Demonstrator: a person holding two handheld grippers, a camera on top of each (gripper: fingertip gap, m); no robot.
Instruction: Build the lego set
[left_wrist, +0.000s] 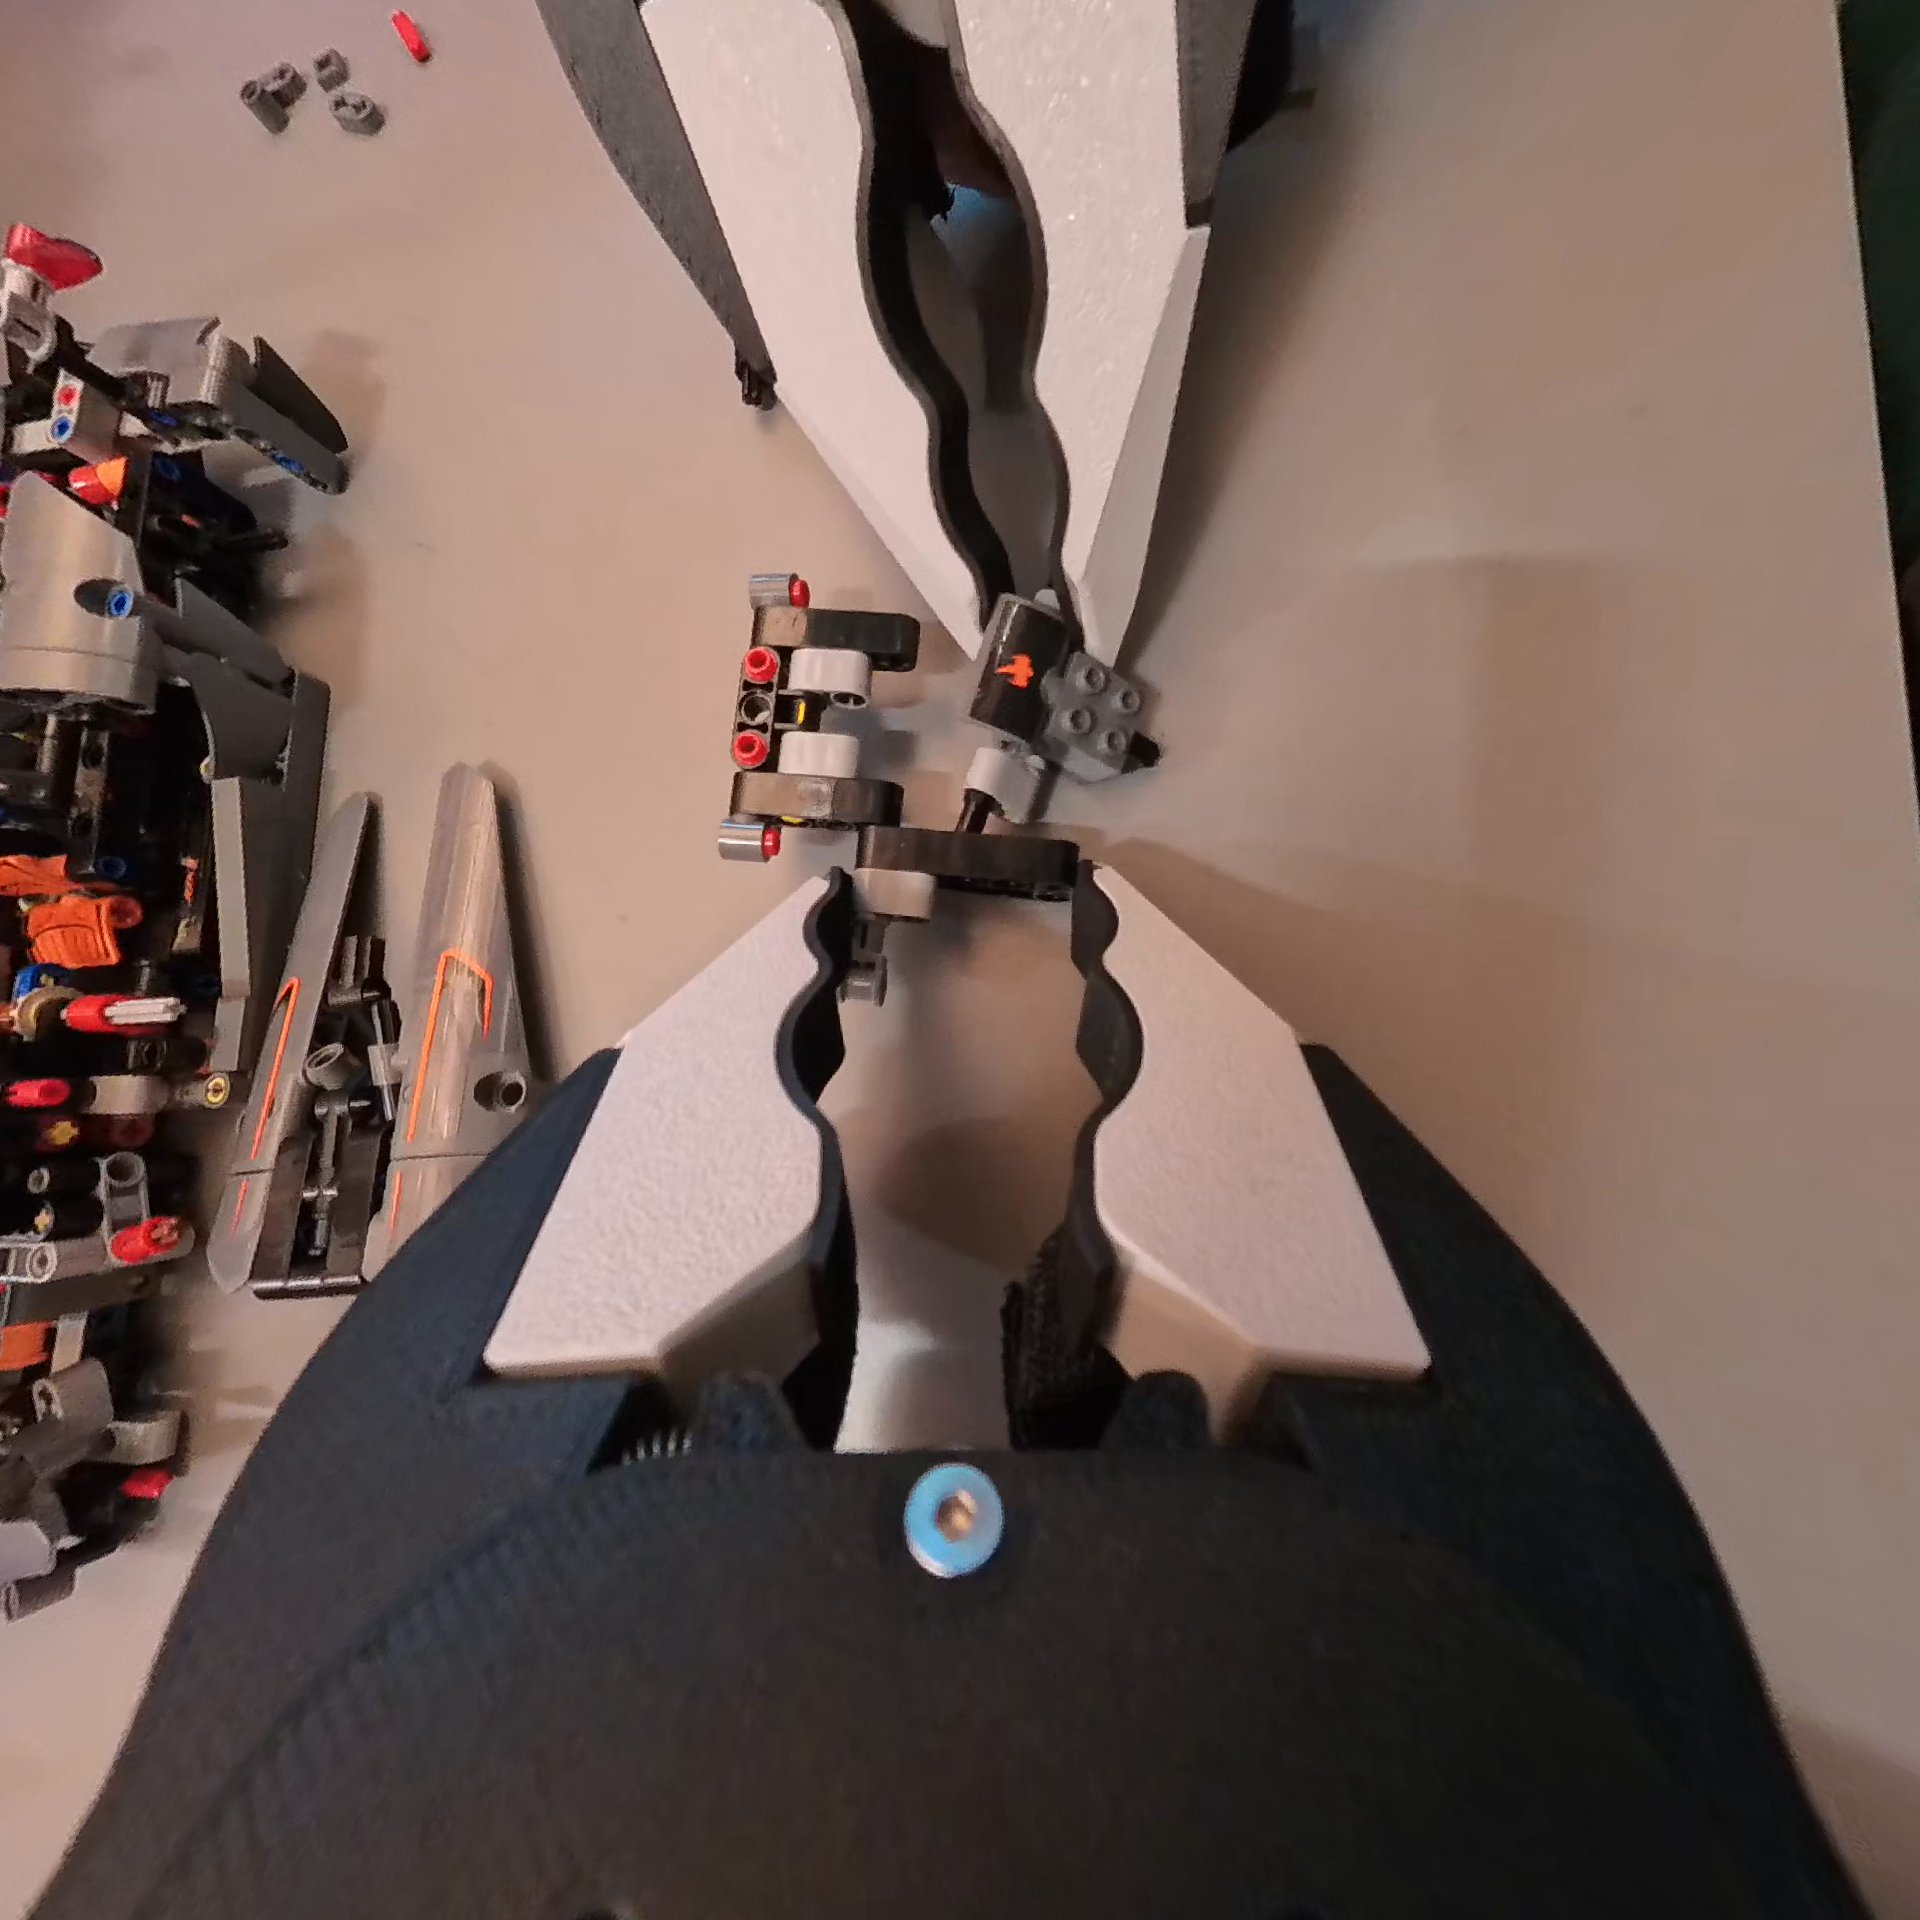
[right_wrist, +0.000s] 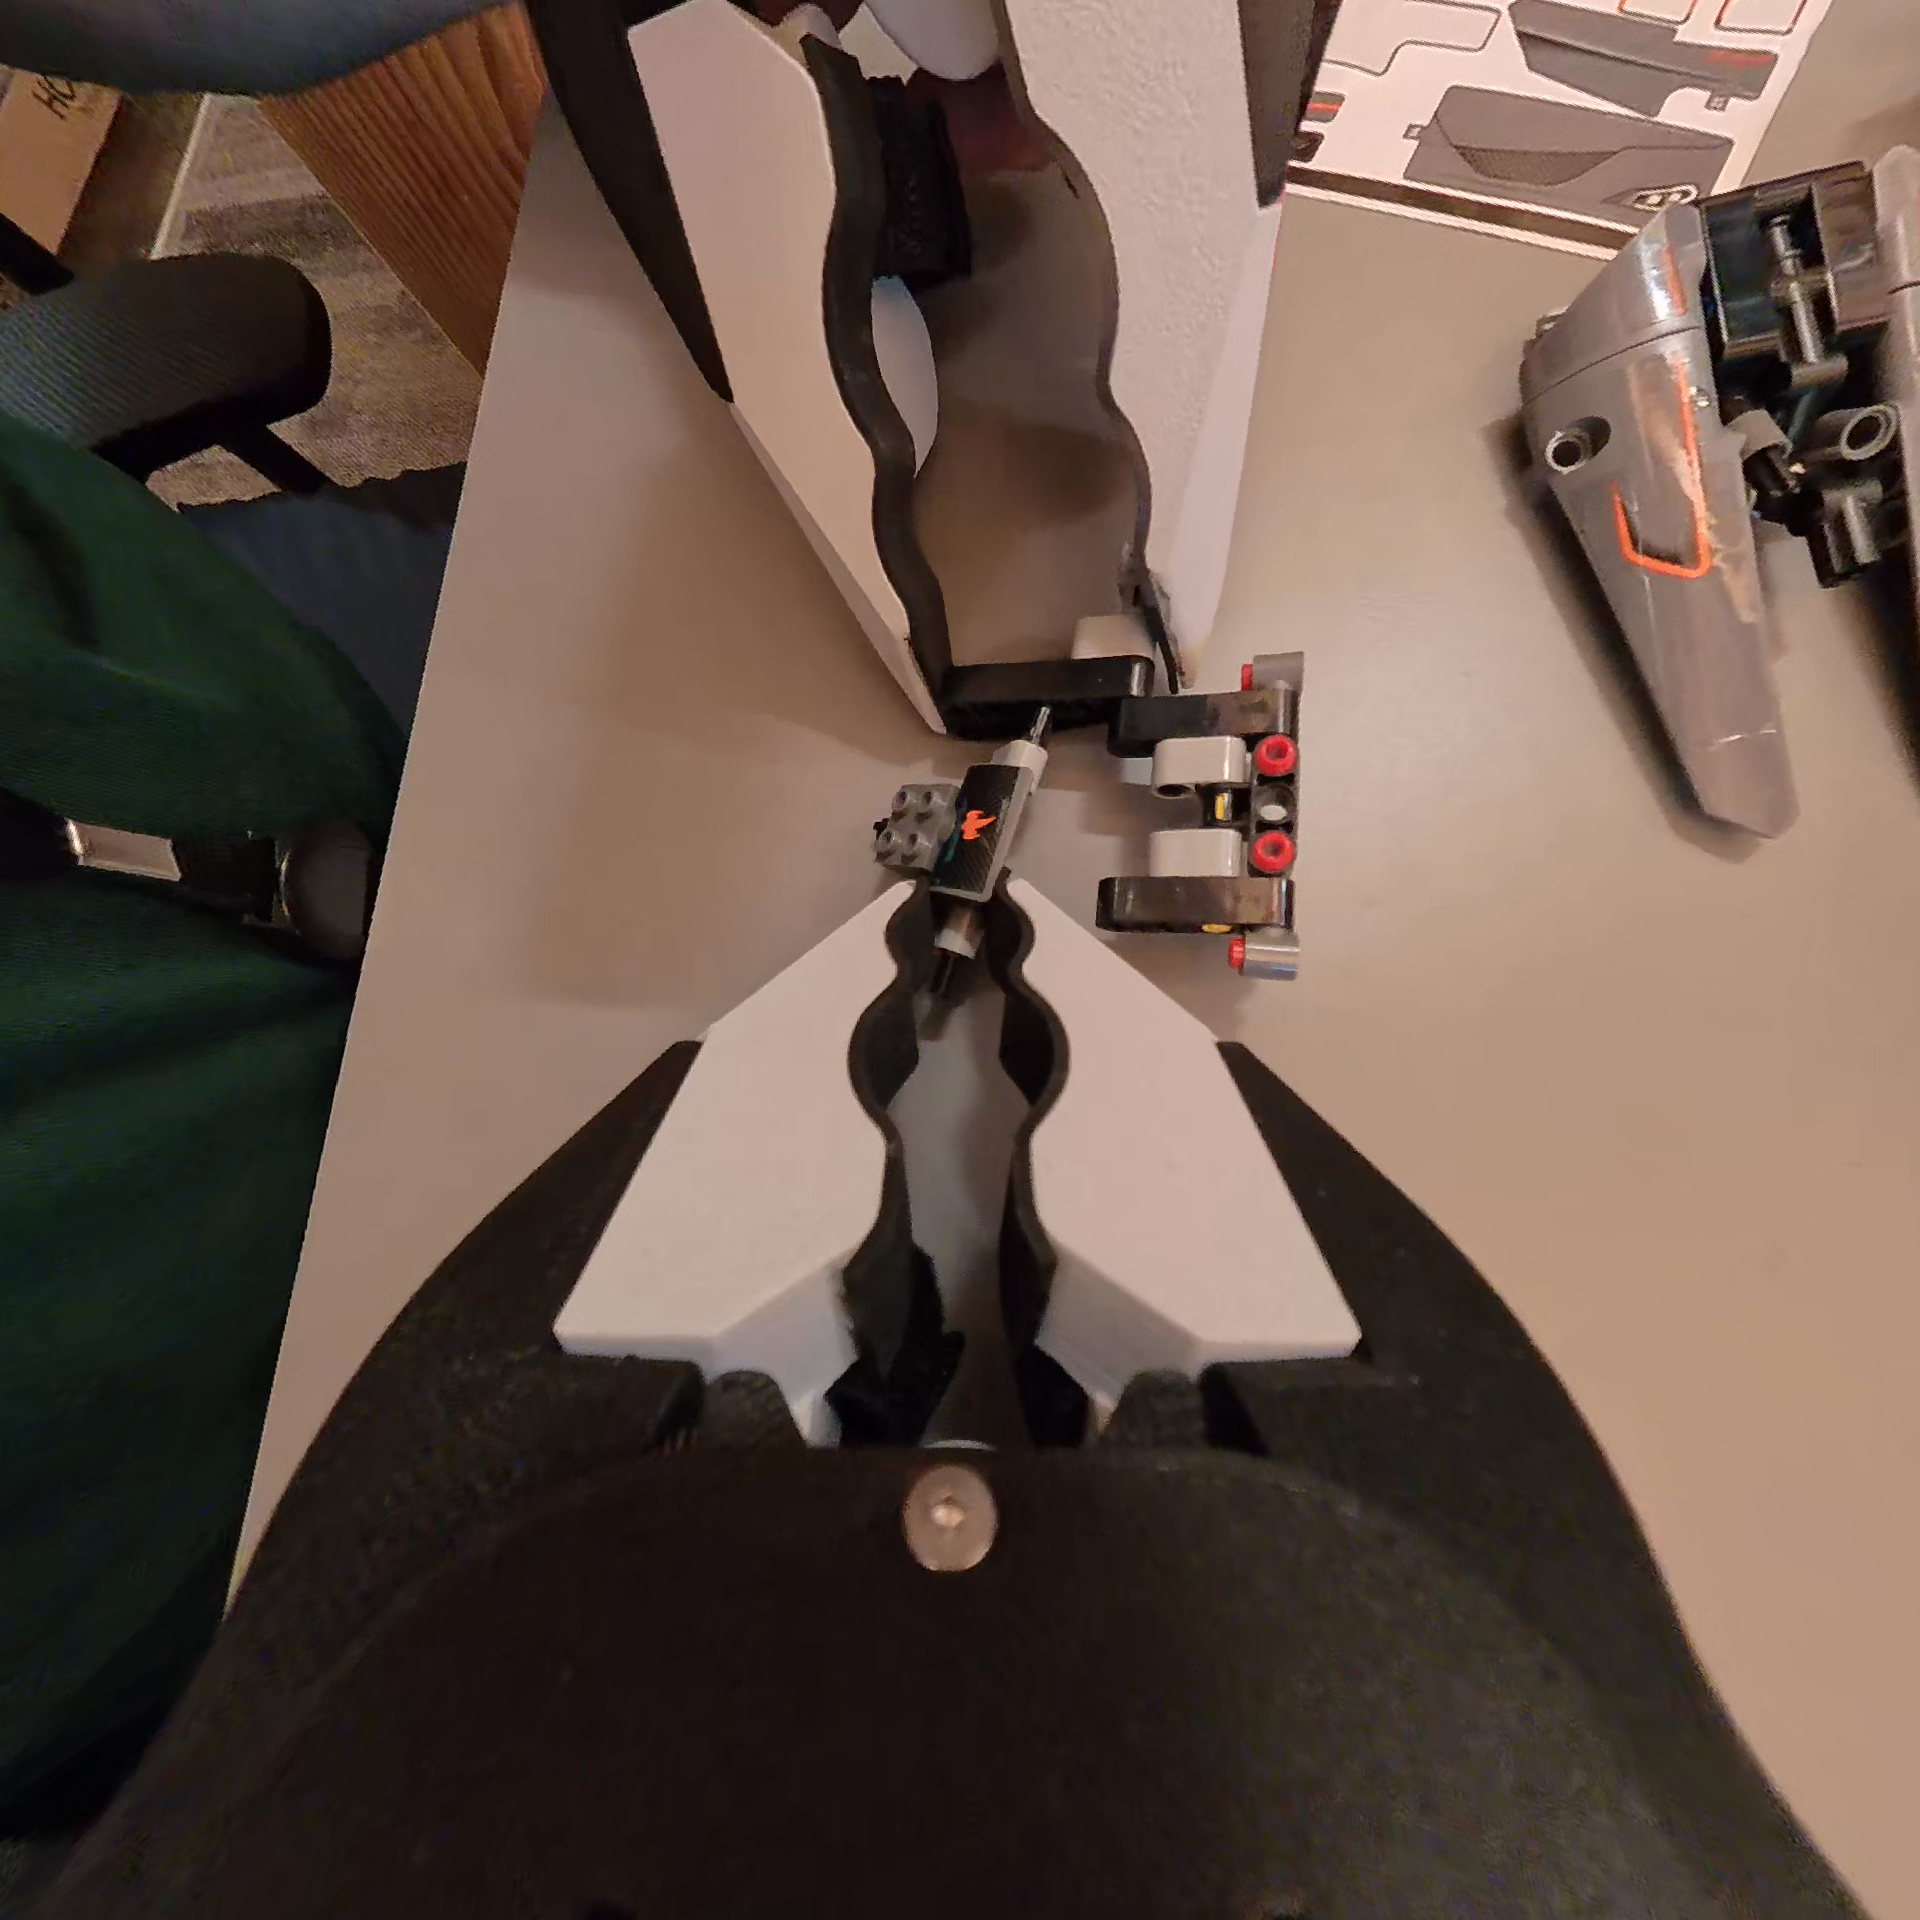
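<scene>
Gripping a black liftarm beam (left_wrist: 961, 860) across its tips, left tool (left_wrist: 961, 904) part-closed; right tool (right_wrist: 961, 914) pinches the black axle assembly with grey stud brick (right_wrist: 966, 821), meeting low over desk (left_wrist: 1455, 727). U-shaped liftarm frame (left_wrist: 816, 717) lies beside.

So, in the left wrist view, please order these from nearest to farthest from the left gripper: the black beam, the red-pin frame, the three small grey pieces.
1. black beam: between the fingers of the left gripper.
2. red-pin frame: just beyond, slightly left.
3. three small grey pieces: far upper left on the table.
</scene>
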